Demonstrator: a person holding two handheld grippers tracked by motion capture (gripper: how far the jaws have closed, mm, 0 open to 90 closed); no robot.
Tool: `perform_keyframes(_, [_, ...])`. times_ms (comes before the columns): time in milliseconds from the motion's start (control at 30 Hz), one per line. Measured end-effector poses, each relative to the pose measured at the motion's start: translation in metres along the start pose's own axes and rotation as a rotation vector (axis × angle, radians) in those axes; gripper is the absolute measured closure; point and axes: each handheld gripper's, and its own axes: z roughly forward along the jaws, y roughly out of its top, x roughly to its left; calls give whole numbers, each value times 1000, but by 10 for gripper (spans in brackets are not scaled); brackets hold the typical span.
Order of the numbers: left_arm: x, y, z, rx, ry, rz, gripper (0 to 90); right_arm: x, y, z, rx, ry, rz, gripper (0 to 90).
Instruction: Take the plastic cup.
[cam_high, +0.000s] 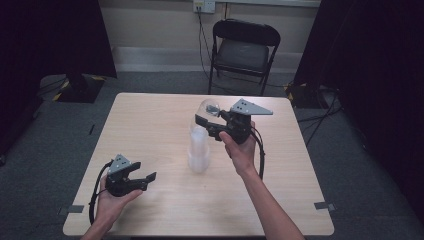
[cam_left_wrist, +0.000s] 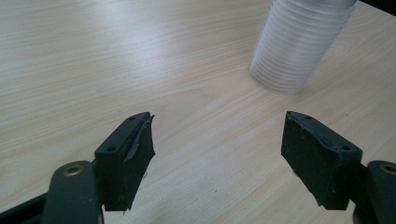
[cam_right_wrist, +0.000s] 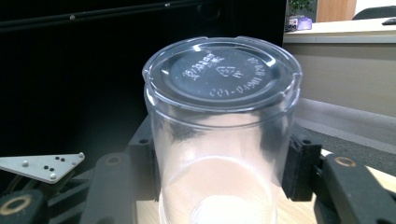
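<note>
Room: dim, black curtains at either side, grey carpet, a black folding metal chair (cam_high: 243, 50) against the far pale wall beyond the table.

Surface: square light-wood laminate table (cam_high: 150, 125), bare apart from the cups and the two tools.

Task objects: a stack of clear plastic disposable cups (cam_high: 198, 150) stands upside down near the table's centre, long axis vertical, wide rims on the wood. The topmost clear plastic cup (cam_right_wrist: 219, 135) sits just above that stack, also inverted, its embossed base uppermost and its axis about in line with the stack.

Right gripper (cam_high: 212, 122): black jaws closed in on the side wall of the topmost cup, one pad on each side, cup held. It approaches level from the stack's right. The right hand (cam_high: 240, 147) is by far the nearer one to the stack.

Left gripper (cam_left_wrist: 217, 149): jaws standing wide apart, nothing between them, resting low over bare wood at the near left corner. The stack lies ahead and to the right of it, well apart.

Judgement: separation depends on a pull straight up along the stack's vertical axis; any tilt risks dragging or toppling the cups below, which nothing steadies.
</note>
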Motion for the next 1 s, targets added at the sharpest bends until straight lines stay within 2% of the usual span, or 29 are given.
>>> perform_keyframes(200, [-2,2,0,-4,-9,13,271,0,1,-11,-13,12,19,440])
perform_keyframes(333, [-5,3,0,-7,-20,40,299,1,-1,-19,-16,11,28,442])
perform_keyframes(433, [-7,4,0,-4,-35,42,350,2,-1,-27,-18,7,36,442])
perform_keyframes(667, [-12,5,1,-19,-41,42,368,1,-8,-44,-24,7,76,446])
perform_keyframes(1000, [-23,11,2,-88,-102,75,398,3,-23,-56,-3,20,126,450])
